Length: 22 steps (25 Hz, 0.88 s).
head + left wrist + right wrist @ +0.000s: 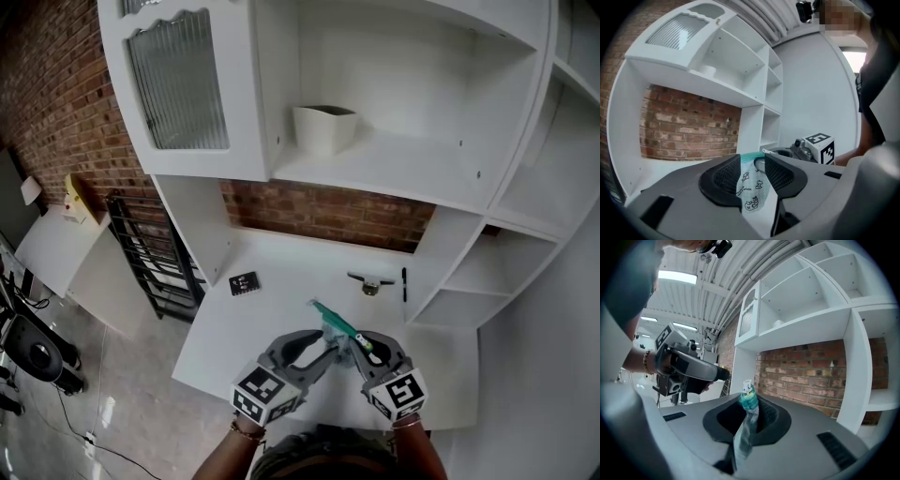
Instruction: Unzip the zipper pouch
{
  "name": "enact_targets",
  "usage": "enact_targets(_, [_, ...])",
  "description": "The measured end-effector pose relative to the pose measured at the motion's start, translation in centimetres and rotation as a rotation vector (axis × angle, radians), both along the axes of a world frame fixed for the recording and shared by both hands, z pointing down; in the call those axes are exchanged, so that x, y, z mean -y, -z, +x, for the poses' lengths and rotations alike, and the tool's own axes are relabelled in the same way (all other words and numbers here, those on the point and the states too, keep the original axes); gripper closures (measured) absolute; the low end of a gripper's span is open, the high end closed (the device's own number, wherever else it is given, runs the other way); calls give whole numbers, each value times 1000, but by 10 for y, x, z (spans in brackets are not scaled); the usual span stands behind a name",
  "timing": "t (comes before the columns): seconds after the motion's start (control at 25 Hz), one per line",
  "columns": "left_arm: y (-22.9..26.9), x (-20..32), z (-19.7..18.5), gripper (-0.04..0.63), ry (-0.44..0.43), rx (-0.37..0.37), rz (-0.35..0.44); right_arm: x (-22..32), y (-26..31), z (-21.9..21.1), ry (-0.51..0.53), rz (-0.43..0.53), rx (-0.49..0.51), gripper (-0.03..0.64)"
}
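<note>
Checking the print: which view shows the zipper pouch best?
The left gripper view: the zipper pouch faces the camera, its print visible. The right gripper view shows it edge-on; the head view, only a small teal strip.

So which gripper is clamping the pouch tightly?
The right gripper: its jaws pinch the pouch flat; the left gripper's jaws stand apart, with the pouch between them.

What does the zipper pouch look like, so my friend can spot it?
Start at the white desk under the shelves by the brick wall. At its front edge the left gripper and right gripper meet, with the zipper pouch between them: a clear bag with cartoon prints and a teal zipper strip. Unlike the black card, metal piece and pen, it is lifted off the desk.
</note>
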State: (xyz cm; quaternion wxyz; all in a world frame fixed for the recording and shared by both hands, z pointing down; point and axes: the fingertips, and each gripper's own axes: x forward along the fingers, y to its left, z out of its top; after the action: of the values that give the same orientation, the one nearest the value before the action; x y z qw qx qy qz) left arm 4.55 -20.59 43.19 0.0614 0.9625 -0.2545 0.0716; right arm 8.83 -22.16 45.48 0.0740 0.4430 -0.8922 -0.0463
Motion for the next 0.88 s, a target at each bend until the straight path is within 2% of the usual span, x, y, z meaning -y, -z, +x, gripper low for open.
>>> enact_targets(0.16, [0, -1, 10, 454, -28, 87, 29, 4, -9, 0, -38, 5, -64, 600])
enact_targets(0.36, [-6, -2, 21, 454, -74, 110, -15, 5, -8, -8, -32, 10, -79, 600])
enact_targets(0.68, [-18, 1, 29, 456, -119, 185, -65, 3, -14, -25, -8, 25, -238, 601])
enact_targets(0.88, [-27, 2, 26, 490, -132, 277, -49, 5, -21, -30, -16, 10, -264, 601])
